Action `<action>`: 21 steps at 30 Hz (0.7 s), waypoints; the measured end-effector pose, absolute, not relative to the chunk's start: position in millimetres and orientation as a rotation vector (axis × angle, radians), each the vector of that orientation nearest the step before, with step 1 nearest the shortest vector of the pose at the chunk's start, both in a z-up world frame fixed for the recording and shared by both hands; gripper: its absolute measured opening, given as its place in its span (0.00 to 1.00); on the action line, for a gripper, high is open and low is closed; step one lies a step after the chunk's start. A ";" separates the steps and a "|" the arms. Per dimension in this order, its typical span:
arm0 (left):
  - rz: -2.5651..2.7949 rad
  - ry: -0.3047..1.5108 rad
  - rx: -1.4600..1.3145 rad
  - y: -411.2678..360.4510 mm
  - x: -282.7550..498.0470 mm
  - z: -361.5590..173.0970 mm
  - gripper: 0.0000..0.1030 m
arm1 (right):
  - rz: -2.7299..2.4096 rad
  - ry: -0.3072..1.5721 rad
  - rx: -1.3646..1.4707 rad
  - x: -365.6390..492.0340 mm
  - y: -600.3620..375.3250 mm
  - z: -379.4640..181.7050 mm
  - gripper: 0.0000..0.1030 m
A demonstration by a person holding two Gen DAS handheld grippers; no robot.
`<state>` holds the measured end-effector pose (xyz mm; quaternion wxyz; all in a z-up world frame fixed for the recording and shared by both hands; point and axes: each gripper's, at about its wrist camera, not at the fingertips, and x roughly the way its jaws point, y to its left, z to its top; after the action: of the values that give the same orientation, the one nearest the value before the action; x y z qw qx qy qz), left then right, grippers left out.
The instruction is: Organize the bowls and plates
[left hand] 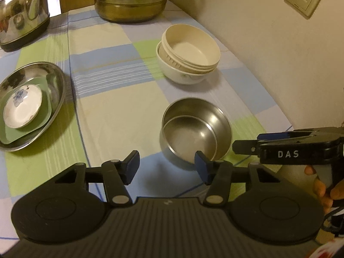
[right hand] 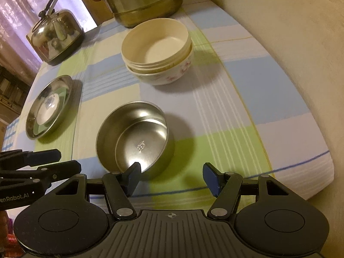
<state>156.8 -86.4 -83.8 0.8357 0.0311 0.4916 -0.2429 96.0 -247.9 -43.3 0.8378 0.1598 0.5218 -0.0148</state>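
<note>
Left gripper [left hand: 166, 167] spread wide and empty, right gripper [right hand: 172, 179] likewise, both low over the checked tablecloth [right hand: 225, 111]. Just ahead sit two nested shiny steel bowls [right hand: 133, 137]. Beyond, cream plastic bowls stacked in a floral ceramic bowl [left hand: 189, 53]. Off left, a steel plate [left hand: 57, 79] carries a green square plate [left hand: 46, 107] and small saucer [left hand: 22, 109]. Kettle [right hand: 56, 36] and brass-toned pot [left hand: 131, 0] at back.

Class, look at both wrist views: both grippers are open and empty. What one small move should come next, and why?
Probably ease the right gripper forward to straddle the near rim of the steel bowl. It holds nothing, the bowl sits alone just ahead, and the cream bowls are already nested, as are the plates.
</note>
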 end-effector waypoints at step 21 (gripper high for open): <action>-0.502 1.080 0.075 -116.3 196.4 -119.5 0.29 | -0.017 1.059 0.311 127.3 -245.3 -67.6 0.33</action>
<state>196.4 -116.3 -119.5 0.8273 0.0354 0.5084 -0.2364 127.3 -245.3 -67.6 0.8515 0.1479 0.5030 -0.0083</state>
